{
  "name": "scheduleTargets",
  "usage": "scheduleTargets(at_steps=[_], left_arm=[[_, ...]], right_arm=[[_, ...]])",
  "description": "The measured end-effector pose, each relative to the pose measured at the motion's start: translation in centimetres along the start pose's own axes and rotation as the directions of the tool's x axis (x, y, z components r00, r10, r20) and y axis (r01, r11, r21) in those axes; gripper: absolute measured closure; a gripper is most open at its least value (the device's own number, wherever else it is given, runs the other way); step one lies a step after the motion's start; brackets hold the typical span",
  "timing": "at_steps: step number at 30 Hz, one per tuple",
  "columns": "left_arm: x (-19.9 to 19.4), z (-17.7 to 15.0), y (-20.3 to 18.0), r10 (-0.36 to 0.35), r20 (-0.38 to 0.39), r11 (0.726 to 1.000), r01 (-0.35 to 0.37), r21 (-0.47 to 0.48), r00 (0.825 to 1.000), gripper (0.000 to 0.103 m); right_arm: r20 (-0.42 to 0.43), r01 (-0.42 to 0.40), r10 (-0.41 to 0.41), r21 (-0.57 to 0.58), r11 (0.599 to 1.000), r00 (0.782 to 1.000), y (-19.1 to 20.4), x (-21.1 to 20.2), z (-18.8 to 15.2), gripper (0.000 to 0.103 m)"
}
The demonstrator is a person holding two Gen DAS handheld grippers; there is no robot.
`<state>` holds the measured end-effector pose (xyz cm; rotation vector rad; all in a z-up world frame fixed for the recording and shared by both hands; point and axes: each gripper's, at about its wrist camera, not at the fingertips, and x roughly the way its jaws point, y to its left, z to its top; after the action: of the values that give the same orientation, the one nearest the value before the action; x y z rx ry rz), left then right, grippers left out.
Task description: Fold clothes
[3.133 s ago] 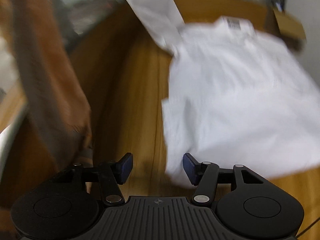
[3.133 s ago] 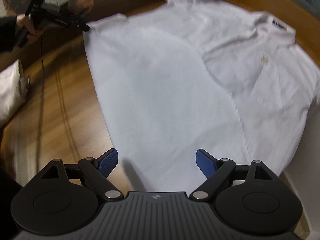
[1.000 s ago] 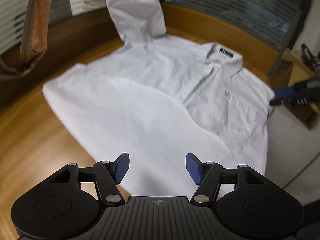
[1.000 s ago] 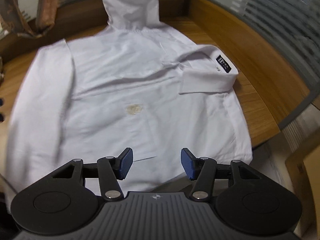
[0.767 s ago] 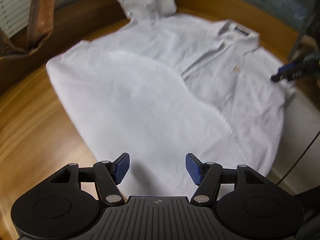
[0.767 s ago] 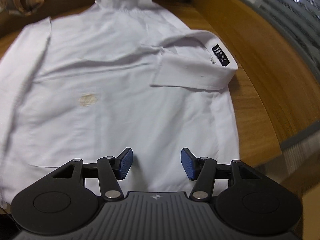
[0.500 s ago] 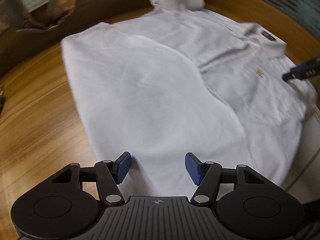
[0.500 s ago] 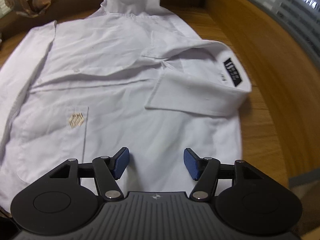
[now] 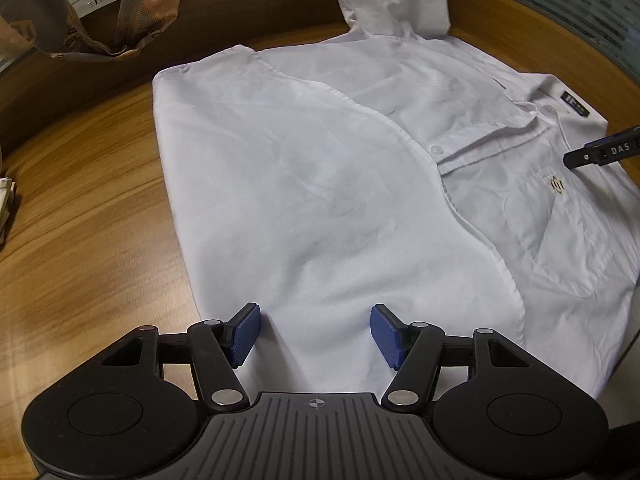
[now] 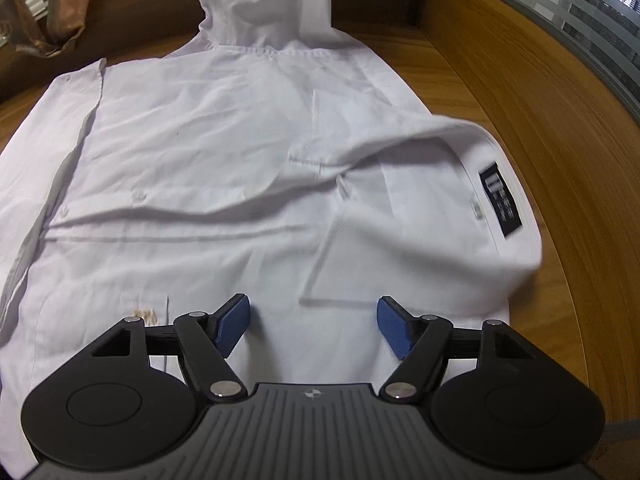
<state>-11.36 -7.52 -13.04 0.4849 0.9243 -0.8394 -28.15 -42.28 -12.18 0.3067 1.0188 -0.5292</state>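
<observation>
One white shirt flat, front up, on wooden table, spread for folding. Far sleeve draped up over table's back edge. Left gripper spread above hem, pinching nothing. Right gripper near collar, jaws opening, nothing between. Two grippers, one brown patterned bag behind.

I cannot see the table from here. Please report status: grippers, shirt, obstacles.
Left gripper open over hem, empty. Right gripper opening near collar, nothing between jaws. White shirt flat on wooden table, unfolded. Nothing in the way.
</observation>
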Motion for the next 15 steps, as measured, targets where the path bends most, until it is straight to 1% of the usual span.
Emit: scheduleTargets(at_steps=[3, 15], left_arm=[[0.3, 0.3, 0.1, -0.001, 0.003, 1.0, 0.001, -0.002, 1.0, 0.038], [1.2, 1.0, 0.7, -0.008, 0.018, 1.0, 0.008, 0.003, 1.0, 0.036]], right_arm=[[0.006, 0.004, -0.004, 0.004, 1.0, 1.0, 0.1, 0.6, 0.8, 0.027], [0.034, 0.012, -0.012, 0.005, 1.0, 0.999, 0.7, 1.6, 1.2, 0.025]])
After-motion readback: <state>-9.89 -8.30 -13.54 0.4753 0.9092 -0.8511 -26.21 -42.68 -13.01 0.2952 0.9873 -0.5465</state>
